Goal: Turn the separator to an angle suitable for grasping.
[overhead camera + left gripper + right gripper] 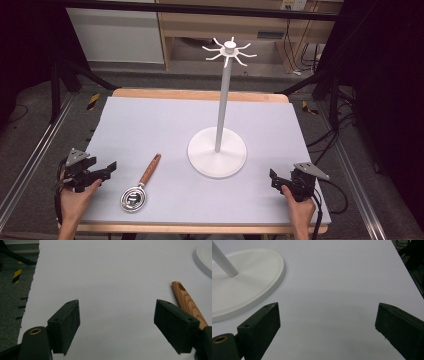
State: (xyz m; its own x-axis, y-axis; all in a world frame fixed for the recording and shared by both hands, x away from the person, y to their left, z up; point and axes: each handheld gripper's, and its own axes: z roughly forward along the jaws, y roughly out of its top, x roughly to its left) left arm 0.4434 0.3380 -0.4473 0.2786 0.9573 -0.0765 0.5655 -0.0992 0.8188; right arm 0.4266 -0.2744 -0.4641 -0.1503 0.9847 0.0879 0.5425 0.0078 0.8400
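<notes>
Honestly, with both the left gripper (106, 170) and right gripper (274, 178) spread wide and empty, the strainer (140, 186) lying just beside the left one is best pinched mid-handle, square-on, for hanging on the stand (218, 150).

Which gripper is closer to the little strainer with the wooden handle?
Left. The left gripper sits just left of the strainer, jaws open. The right gripper is far off, past the white stand, near the table's other edge.

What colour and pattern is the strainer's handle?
Reddish-brown wood with curved darker grain lines on the strainer's handle, shown best in the left gripper view.
</notes>
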